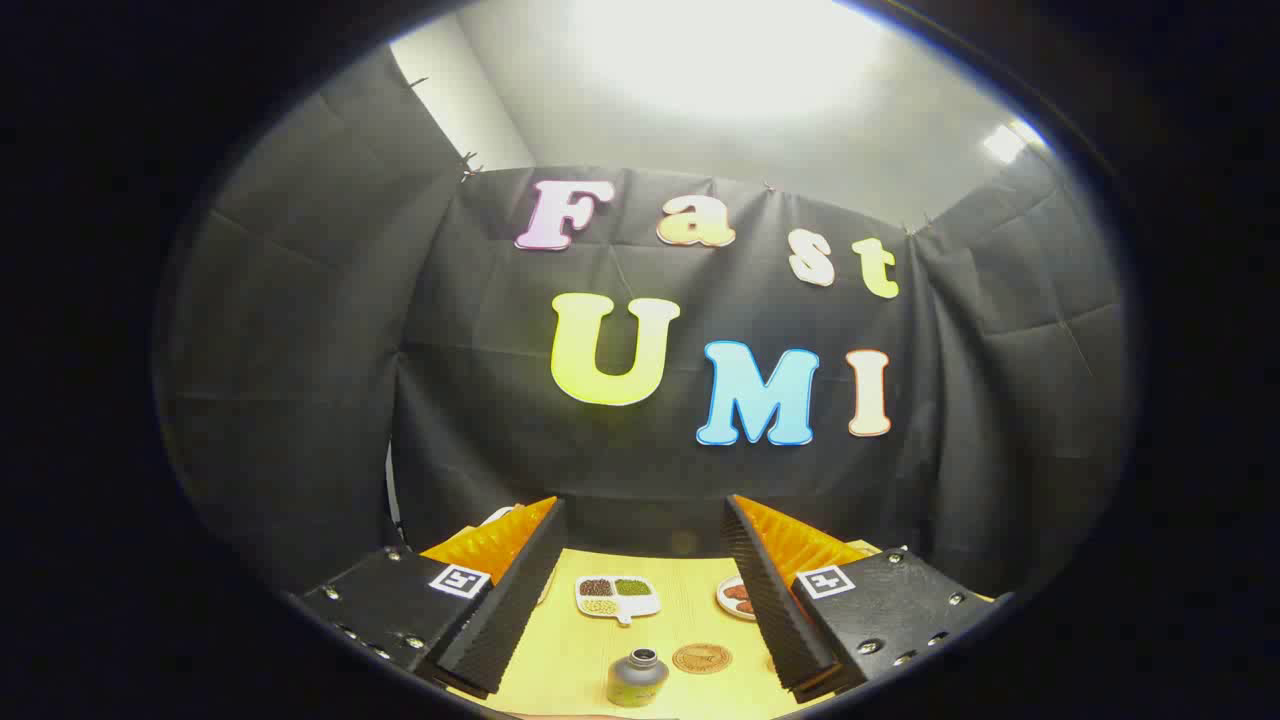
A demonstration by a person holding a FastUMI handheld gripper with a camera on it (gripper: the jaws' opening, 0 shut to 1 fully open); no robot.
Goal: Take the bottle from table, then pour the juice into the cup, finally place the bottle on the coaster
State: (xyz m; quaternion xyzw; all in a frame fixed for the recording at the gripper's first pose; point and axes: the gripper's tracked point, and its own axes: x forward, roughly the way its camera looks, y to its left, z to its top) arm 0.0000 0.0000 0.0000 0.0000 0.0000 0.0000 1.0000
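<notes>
The gripper is held high above the table, with its two ribbed fingers spread wide apart and nothing between them. Nearest to it, low in the gap between the fingers and a little closer to the right one, stands the bottle. It is a small grey-green bottle, upright, and its open dark mouth shows from above. So its long axis is vertical, while the fingers look forward over it. In my judgement the gripper must first come down and tip lower, until the fingers stand on both sides of the bottle's body.

Just beside the bottle, to the right and slightly further, lies the round brown coaster, flat on the table. Beyond these is a white divided dish with dark and green contents. To its right a small plate is partly hidden by the right finger. I cannot make out the cup with certainty.
</notes>
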